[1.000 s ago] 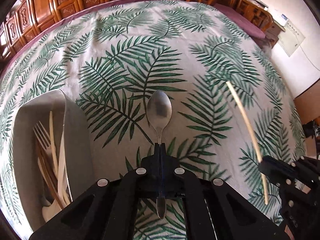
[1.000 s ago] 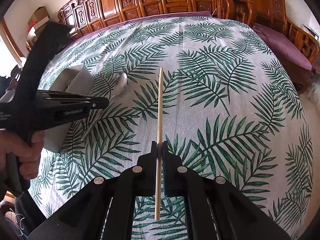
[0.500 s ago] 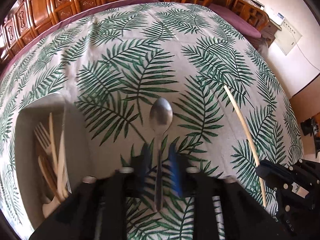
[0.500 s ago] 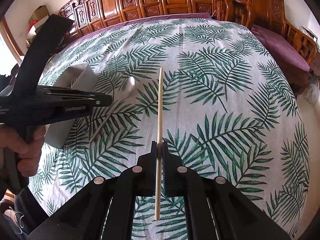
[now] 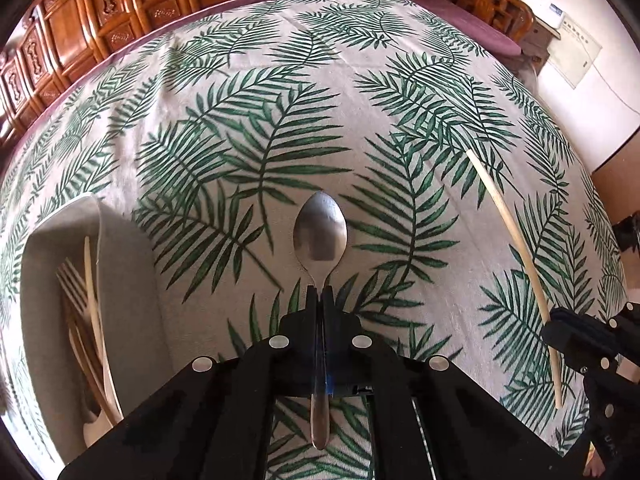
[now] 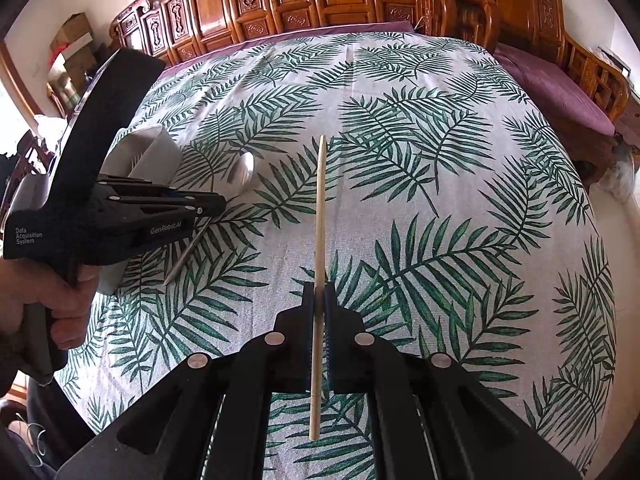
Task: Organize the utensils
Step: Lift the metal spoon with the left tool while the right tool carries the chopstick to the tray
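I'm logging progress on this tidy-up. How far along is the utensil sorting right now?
Done: a fork and pale wooden utensils already lie in the grey rectangular tray. In hand: the left tongs are shut on the shiny metal spoon, and the right tongs are shut on the pale wooden chopstick. Left: both go into the tray.

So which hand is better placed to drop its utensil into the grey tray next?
Probably the left. Its tool grips the spoon right beside the grey tray, while the right tool, holding the chopstick, is farther from it.
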A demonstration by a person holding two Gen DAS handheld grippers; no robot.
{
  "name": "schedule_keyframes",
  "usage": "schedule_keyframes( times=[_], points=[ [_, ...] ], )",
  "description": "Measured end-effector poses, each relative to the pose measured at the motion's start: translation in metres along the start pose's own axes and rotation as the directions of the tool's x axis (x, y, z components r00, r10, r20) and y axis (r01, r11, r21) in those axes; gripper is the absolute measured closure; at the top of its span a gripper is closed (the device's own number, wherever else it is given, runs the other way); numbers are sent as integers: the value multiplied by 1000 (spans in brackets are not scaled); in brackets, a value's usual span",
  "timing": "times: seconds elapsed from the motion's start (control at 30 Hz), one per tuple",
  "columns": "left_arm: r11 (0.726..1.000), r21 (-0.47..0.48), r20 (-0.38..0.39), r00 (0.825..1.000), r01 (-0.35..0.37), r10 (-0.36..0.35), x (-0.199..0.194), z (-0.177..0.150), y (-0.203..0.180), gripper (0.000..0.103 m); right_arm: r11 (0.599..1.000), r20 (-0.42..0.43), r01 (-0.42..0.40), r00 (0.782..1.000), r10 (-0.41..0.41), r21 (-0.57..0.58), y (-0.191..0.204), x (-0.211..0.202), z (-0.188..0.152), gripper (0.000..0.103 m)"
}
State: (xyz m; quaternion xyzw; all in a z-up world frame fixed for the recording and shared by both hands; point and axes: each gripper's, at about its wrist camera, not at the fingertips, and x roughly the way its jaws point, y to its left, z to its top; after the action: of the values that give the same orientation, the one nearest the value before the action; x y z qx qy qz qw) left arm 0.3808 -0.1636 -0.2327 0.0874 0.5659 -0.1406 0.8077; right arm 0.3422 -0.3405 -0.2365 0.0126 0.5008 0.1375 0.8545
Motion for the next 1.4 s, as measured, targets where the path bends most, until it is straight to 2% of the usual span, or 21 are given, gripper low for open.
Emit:
schedule_keyframes(
  times=[0.2, 0.53, 0.9, 1.13, 1.4],
  points=[
    [1000, -1, 43, 999, 27, -27, -22, -10, 2, 102, 1000, 7, 5, 1000, -5, -16, 11, -9, 0, 97],
    [999, 0, 139, 989, 53, -53, -81, -21, 10, 101, 999, 36, 9, 999, -8, -38, 35, -27, 4, 97],
    [996, -74, 225, 974, 49, -31, -133, -41, 66, 101, 994, 54, -32, 998, 38, -107, 89, -29, 25, 97],
    [988, -149, 226, 974, 26, 8, -130, -47, 118, 101, 987, 46, -67, 996, 74, -144, 125, -21, 42, 97],
    [981, -195, 192, 981, 17, 21, -106, -53, 150, 101, 980, 30, -85, 995, 92, -179, 153, -12, 55, 97]
  ],
)
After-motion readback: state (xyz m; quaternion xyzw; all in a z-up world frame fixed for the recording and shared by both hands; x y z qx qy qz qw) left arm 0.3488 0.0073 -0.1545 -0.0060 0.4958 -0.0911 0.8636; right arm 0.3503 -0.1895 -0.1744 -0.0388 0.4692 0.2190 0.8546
